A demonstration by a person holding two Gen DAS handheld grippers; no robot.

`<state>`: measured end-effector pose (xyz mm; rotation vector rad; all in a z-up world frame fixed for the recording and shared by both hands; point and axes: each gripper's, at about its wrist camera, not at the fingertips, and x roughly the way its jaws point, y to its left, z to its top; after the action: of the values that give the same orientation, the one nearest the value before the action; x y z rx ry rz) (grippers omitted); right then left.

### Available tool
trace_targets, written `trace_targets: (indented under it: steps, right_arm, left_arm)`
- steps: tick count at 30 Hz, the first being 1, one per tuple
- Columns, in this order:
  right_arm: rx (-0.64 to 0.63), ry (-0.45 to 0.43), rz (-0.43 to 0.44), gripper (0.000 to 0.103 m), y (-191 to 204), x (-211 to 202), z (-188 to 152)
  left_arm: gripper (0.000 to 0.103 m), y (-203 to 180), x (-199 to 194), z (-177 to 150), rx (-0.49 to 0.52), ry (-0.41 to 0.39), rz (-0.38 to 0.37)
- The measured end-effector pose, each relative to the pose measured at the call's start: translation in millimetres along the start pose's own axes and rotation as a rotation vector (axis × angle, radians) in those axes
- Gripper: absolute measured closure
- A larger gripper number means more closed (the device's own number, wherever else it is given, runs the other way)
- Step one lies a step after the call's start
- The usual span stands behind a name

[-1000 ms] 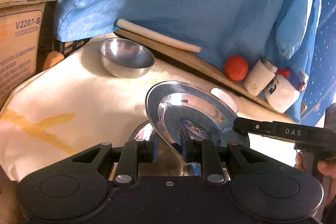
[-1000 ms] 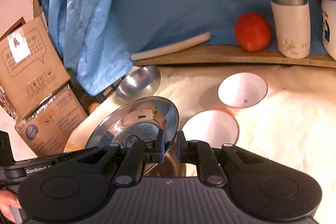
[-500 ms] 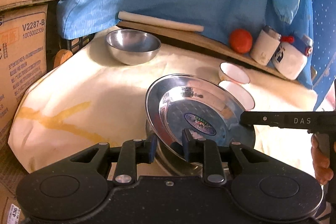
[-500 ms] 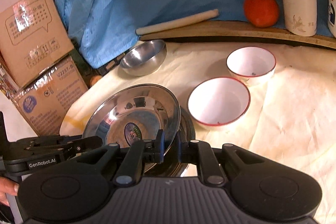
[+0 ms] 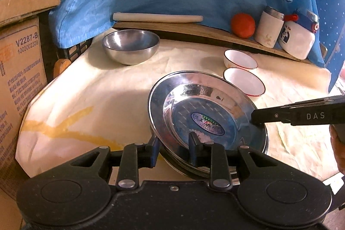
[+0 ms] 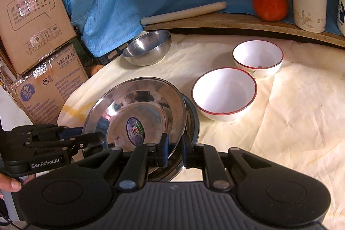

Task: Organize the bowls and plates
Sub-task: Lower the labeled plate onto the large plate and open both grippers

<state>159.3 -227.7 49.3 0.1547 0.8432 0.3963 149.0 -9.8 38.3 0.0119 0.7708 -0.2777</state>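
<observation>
Two steel plates: the top steel plate (image 5: 207, 109), round, mirror-bright, with an oval sticker at its centre, lies tilted on the lower steel plate (image 6: 192, 120), at 6 o'clock on the cloth.
Cardboard boxes (image 5: 19, 53): brown, printed, stacked at 9 o'clock.
Steel bowl (image 5: 131, 46): deep, rounded, brushed metal, at 11 o'clock.
Cloth (image 5: 103, 96): cream, creased, with a yellow streak.
Left gripper (image 5: 173, 149): matte black; its jaws are opening, the top plate's near rim between them, the pads no longer pressing.
Right gripper (image 6: 173, 151): black fingers nearly closed, pinching the top plate's right rim.
White bowls: larger white bowl (image 6: 224, 93) and smaller white bowl (image 6: 257, 58), glossy, red-rimmed, at 2 o'clock, just beside each other.
Shelf board (image 6: 237, 25): curved wood, at 12 to 2 o'clock.
</observation>
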Motion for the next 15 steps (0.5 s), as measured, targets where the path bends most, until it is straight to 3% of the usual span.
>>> trace_targets:
  steps: [15]
  right_arm:
    - [-0.021, 0.009, -0.017, 0.089, -1.3, -5.7, -1.5]
  left_arm:
    - [0.069, -7.3, 0.7, -1.2, 0.050, 0.016, -0.007]
